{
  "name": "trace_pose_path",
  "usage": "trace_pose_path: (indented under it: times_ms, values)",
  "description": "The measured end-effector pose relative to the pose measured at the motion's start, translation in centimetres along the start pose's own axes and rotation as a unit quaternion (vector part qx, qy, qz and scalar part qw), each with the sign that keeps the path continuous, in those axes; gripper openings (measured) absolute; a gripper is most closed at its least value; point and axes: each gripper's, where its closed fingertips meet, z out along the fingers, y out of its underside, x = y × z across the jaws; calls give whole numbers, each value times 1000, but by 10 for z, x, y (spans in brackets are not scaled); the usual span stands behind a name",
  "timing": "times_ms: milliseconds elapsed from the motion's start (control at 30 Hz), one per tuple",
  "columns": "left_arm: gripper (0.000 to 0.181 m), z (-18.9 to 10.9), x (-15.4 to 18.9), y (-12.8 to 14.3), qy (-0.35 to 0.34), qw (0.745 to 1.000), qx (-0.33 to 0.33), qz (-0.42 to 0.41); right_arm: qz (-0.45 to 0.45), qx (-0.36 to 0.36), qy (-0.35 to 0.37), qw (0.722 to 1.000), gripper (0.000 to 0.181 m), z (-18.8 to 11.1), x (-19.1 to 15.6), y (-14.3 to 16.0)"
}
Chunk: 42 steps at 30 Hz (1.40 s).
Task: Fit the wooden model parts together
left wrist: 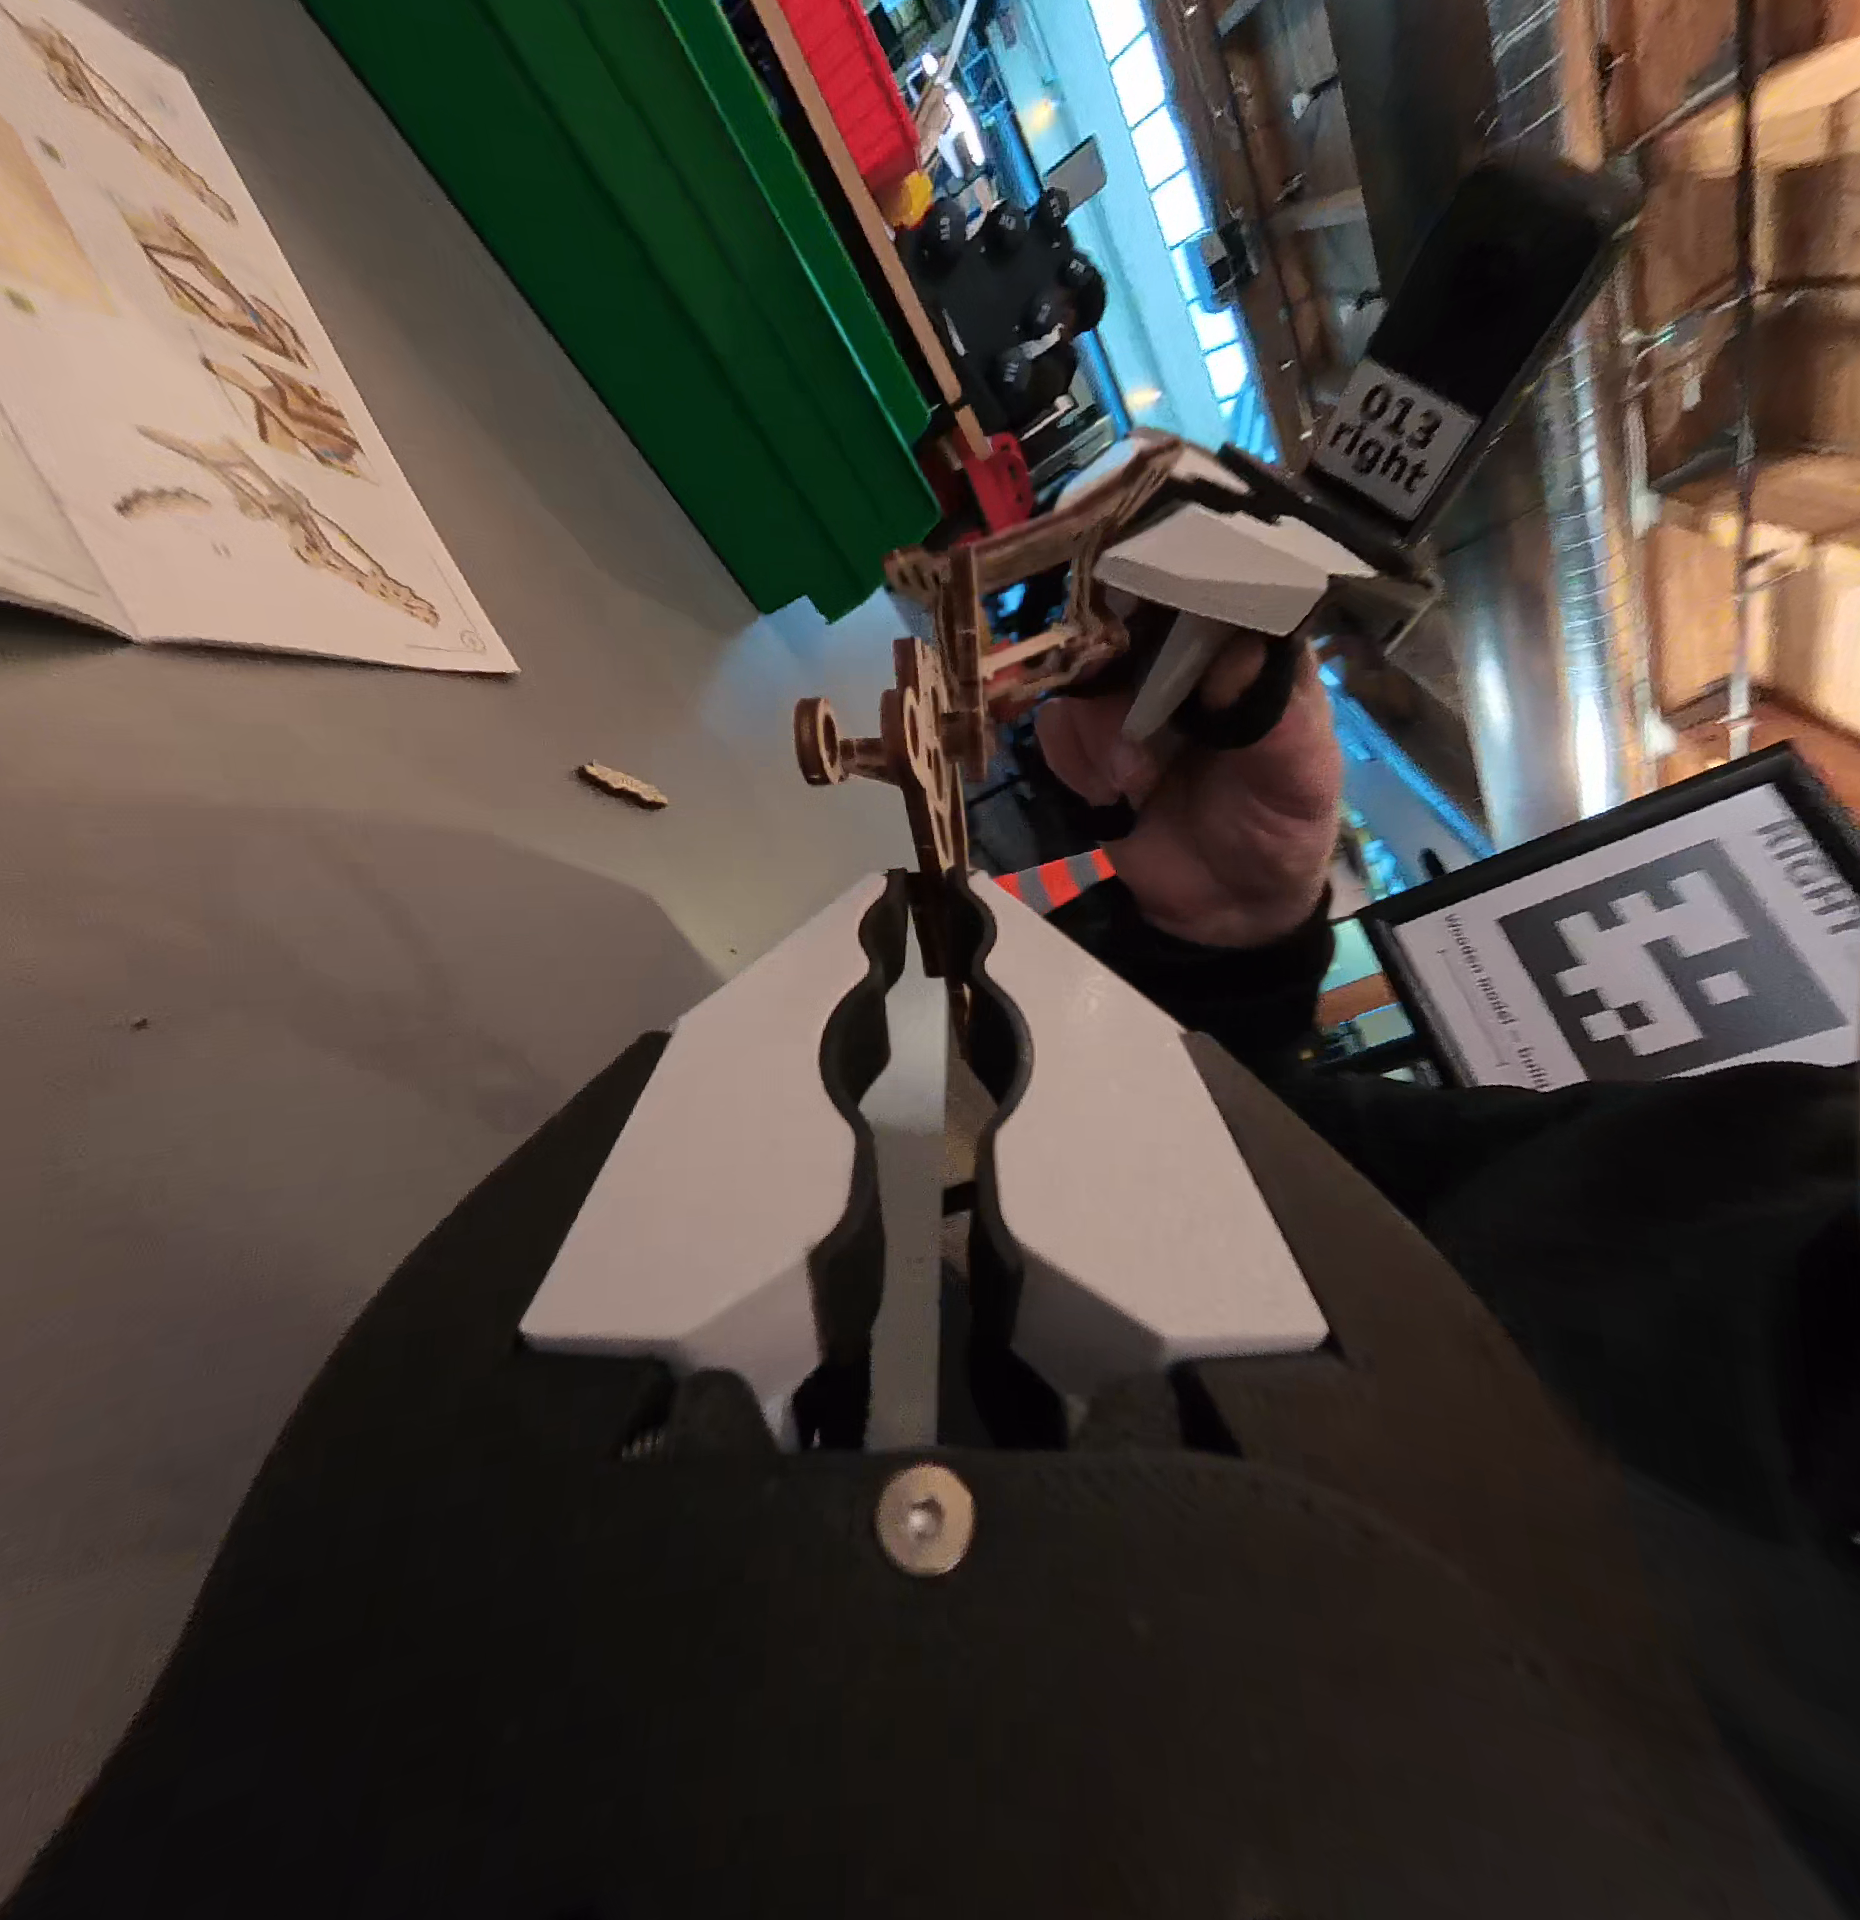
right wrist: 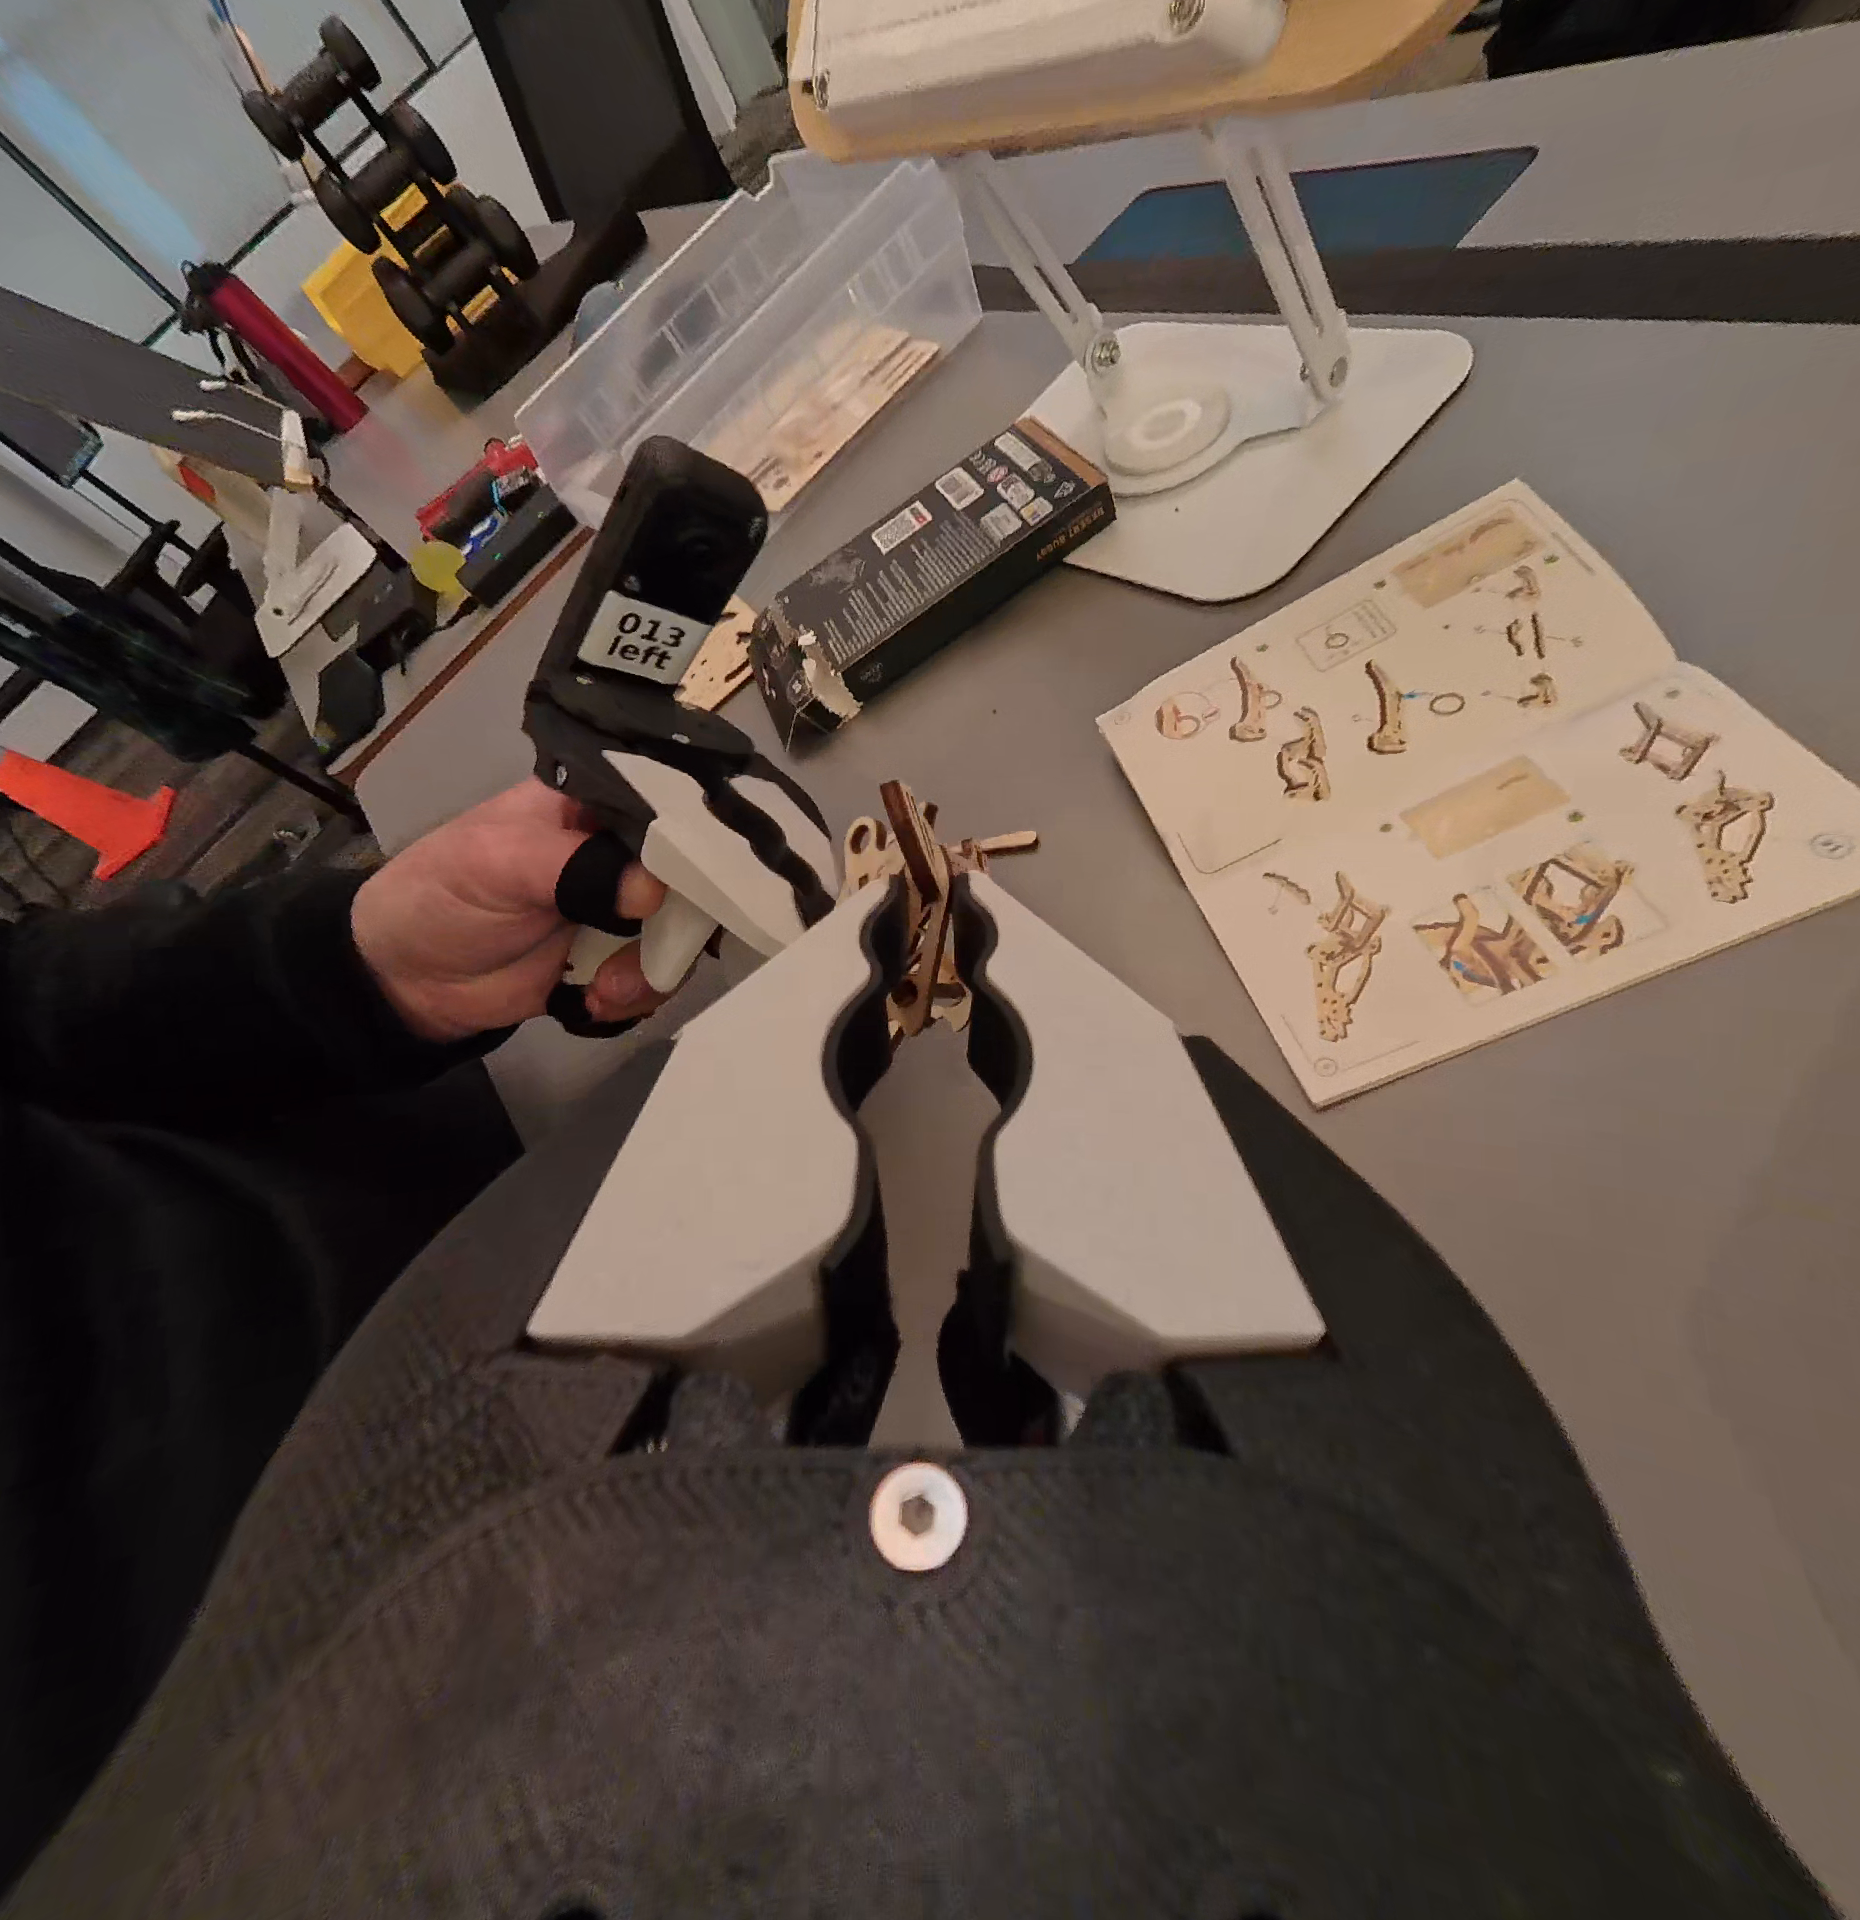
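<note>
A brown and tan wooden model point(left wrist: 941, 717) is held in the air above the grey table point(left wrist: 282, 935), between both grippers. My left gripper point(left wrist: 931, 896) is shut on the model's dark lower plate. The right gripper point(left wrist: 1097, 592) comes in from the upper right and grips the model's frame end. In the right wrist view, my right gripper point(right wrist: 921, 906) is shut on the wooden model point(right wrist: 918, 971), and the left gripper point(right wrist: 806, 899) meets it from the left. A ringed peg point(left wrist: 830, 743) sticks out of the model. A small loose wooden piece point(left wrist: 622, 784) lies on the table.
An open instruction sheet point(right wrist: 1508, 790) lies on the table to the right. Behind the grippers are a black carton point(right wrist: 936, 582), a clear plastic bin point(right wrist: 760, 332) with wooden sheets, and a white stand point(right wrist: 1248, 436). A green panel point(left wrist: 645, 270) borders the table. The grippers' ends are close to 7 cm from one another. Between my left fingertips and the black carton point(right wrist: 936, 582) there is roughly 25 cm.
</note>
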Motion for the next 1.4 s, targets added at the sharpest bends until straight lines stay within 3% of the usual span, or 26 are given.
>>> trace_pose_path:
  times_ms: [200,433,700,900,1067,1400]
  values:
    - [5,-3,-2,-5,-28,999,9,40,-1,-2,16,1000,5,10,3,2]
    - [5,-4,-13,0,-17,1000,15,15,9,20,26,999,5,19,11,6]
    - [5,-6,-37,14,-23,998,-28,-50,8,-13,28,999,5,32,20,33]
    - [5,-6,-58,32,-62,993,-82,-56,31,-31,33,999,5,46,32,61]
    - [6,0,-56,34,-57,993,-89,-53,59,-33,33,997,5,53,39,79]
    - [29,14,-57,42,-69,990,-112,-55,80,-14,23,996,5,56,39,89]
